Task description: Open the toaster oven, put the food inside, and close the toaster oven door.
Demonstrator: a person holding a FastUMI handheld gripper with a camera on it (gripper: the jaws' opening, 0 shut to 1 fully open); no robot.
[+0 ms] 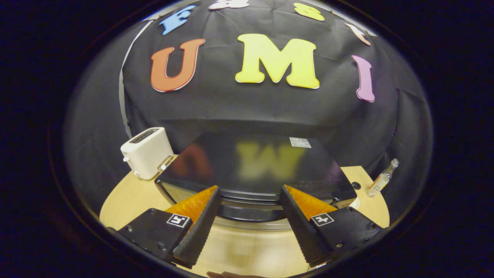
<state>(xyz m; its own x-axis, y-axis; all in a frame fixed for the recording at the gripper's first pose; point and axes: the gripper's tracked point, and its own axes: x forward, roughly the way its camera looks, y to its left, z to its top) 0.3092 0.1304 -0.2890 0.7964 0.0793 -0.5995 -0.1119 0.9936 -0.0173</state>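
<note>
Facing one toaster oven (254, 166); hand-held gripper (250, 197) fingers spread apart.

Staged recording booth, not a lived-in kitchen. Black cloth wall (247, 108) hangs behind a pale wooden table (127, 197). Kitchen props set out: black toaster oven (254, 166) mid-table, white toaster (146, 152) at the table's far left edge, small clear bottle (382, 179) near its far right edge.
</note>
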